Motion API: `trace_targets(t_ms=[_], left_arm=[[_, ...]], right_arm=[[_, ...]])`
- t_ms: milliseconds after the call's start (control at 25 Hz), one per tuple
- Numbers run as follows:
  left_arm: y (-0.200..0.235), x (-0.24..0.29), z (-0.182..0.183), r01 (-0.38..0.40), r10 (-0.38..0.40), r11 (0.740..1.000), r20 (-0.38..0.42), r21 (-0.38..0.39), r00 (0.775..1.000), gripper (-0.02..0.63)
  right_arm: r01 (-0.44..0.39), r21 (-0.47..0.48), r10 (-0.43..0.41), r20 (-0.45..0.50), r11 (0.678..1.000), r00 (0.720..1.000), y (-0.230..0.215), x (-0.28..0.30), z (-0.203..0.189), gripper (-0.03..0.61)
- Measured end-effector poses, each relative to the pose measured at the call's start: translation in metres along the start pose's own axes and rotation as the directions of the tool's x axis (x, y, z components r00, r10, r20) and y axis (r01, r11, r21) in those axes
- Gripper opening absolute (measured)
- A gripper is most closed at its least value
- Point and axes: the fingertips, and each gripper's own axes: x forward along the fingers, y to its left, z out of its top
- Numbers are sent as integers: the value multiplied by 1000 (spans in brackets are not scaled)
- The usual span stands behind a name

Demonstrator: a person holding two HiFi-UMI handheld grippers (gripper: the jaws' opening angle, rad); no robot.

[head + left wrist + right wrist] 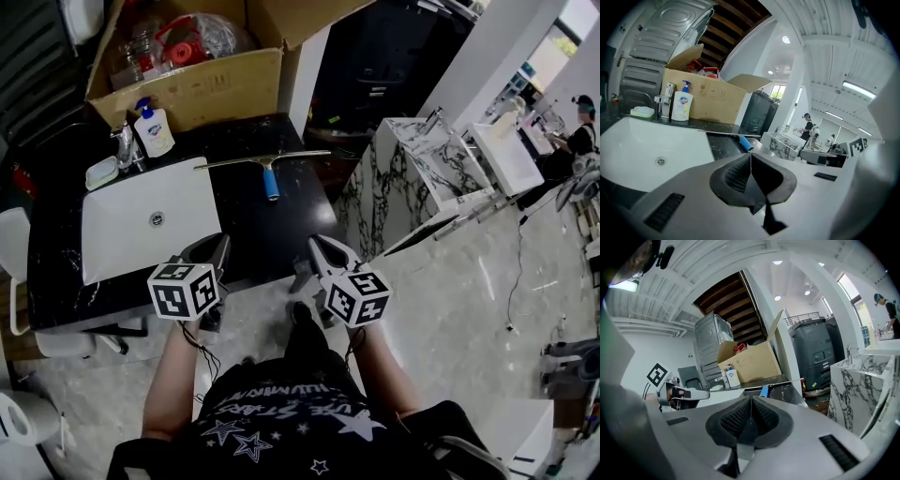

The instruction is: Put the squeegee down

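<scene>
The squeegee [265,167], a long metal blade with a blue handle, lies flat on the black countertop [253,216] beside the white sink [145,225]; it also shows as the squeegee [740,139] and the squeegee [765,391]. Neither gripper touches it. My left gripper [219,246] hangs over the counter's front edge, shut, with nothing between the jaws. My right gripper [314,246] is level with it to the right, also shut and empty. Both sit well short of the squeegee.
A soap bottle [153,129], a tap [125,145] and a soap dish [101,172] stand behind the sink. An open cardboard box [187,75] sits at the back. A marble-patterned counter [412,178] stands to the right. A person [579,136] works far right.
</scene>
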Motion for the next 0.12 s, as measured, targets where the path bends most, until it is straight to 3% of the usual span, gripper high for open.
trace_targets(t_ms=[120], left_arm=[[5,-24,-10,2,-2,1000,5,0,1000,25]], right_arm=[[7,6,-7,7,1000,1000,22,-12,-12,49]])
